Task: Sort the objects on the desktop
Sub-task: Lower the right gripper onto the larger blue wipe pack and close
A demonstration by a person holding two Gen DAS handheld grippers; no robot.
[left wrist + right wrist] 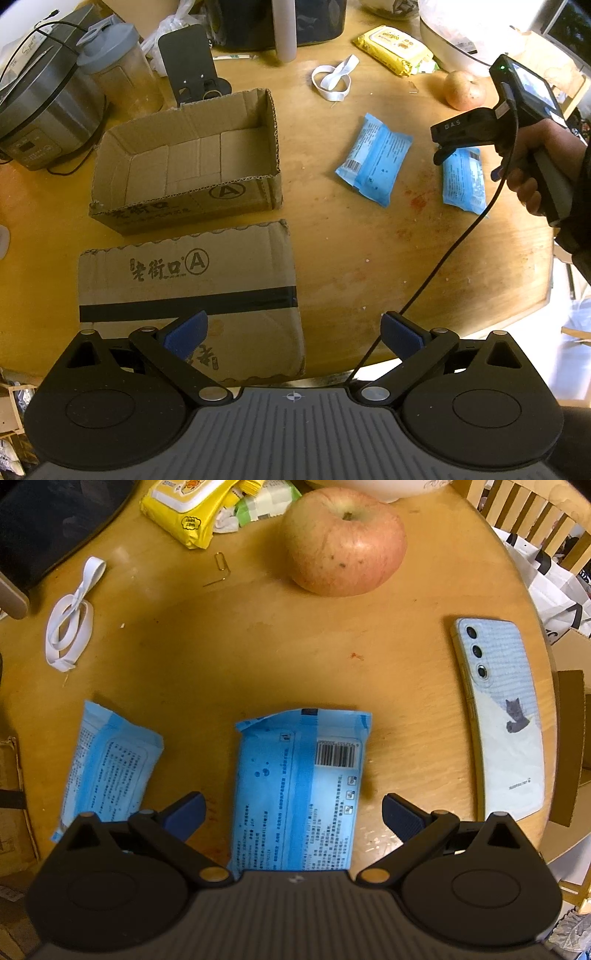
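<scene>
In the left wrist view, an open cardboard box (184, 162) sits at the upper left of the desk (351, 266), with a flat box (188, 291) below it. The left gripper (293, 332) has its fingers wide apart and holds nothing. In the right wrist view, one blue pack (107, 764) lies at the lower left. A second blue pack (299, 786) lies in the lower middle, between the wide-apart, empty fingers of the right gripper (293, 814). An apple (343, 539) sits at the top and a phone (498, 716) at the right.

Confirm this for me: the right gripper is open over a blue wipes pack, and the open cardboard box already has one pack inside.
Not quite. The right gripper is open over a blue wipes pack, but the open cardboard box holds nothing; the left wrist view shows its bare floor. Both blue packs lie on the table.
</scene>
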